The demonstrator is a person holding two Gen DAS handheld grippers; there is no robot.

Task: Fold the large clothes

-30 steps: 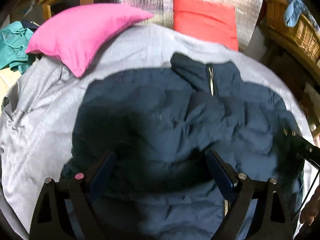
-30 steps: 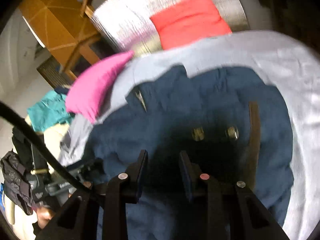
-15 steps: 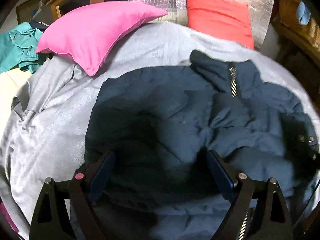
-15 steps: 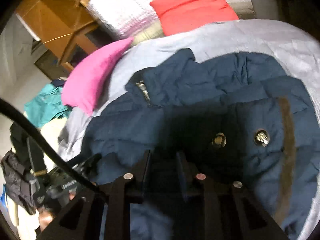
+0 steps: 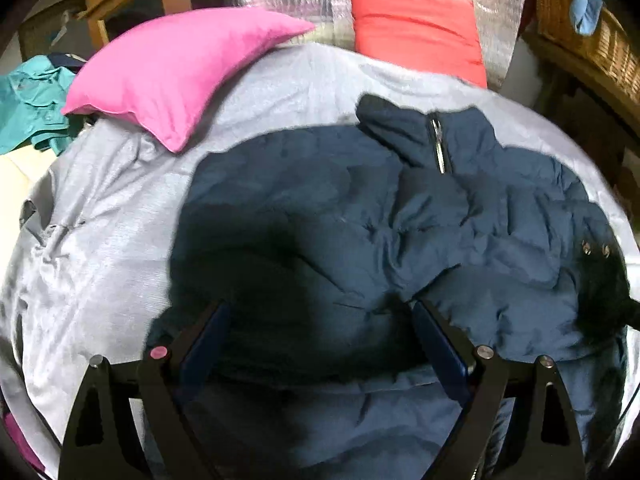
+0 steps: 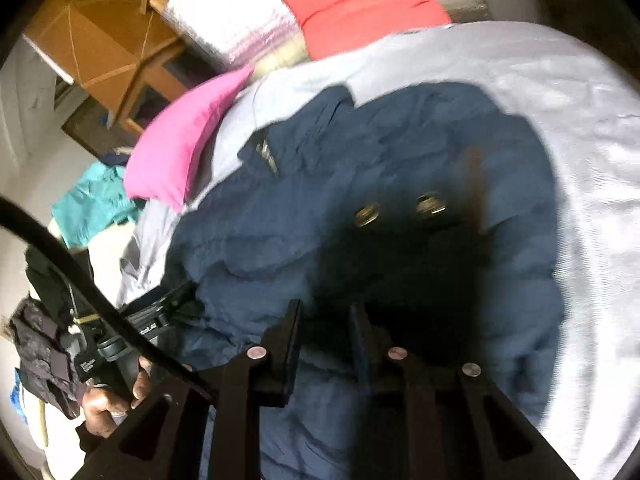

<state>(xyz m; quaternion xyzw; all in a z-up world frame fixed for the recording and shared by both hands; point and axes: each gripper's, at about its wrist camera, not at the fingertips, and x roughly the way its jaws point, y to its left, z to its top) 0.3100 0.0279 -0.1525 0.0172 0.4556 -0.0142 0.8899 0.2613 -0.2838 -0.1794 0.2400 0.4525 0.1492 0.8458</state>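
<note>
Navy quilted jacket [image 5: 360,220]; grey sheet [image 5: 112,240]; pink pillow [image 5: 172,68]; red cushion [image 5: 416,28].

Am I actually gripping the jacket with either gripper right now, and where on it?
Left gripper is wide open above the navy jacket, holding nothing. Right gripper is nearly closed over dark fabric, but whether it pinches any cannot be told.

Dim, soft-focus fisheye views from my tongs.
Dark shadows blot the jacket [image 5: 360,240]; edges curve, vignette black, and blur.

Both wrist views probably over jacket [image 5: 360,220]
</note>
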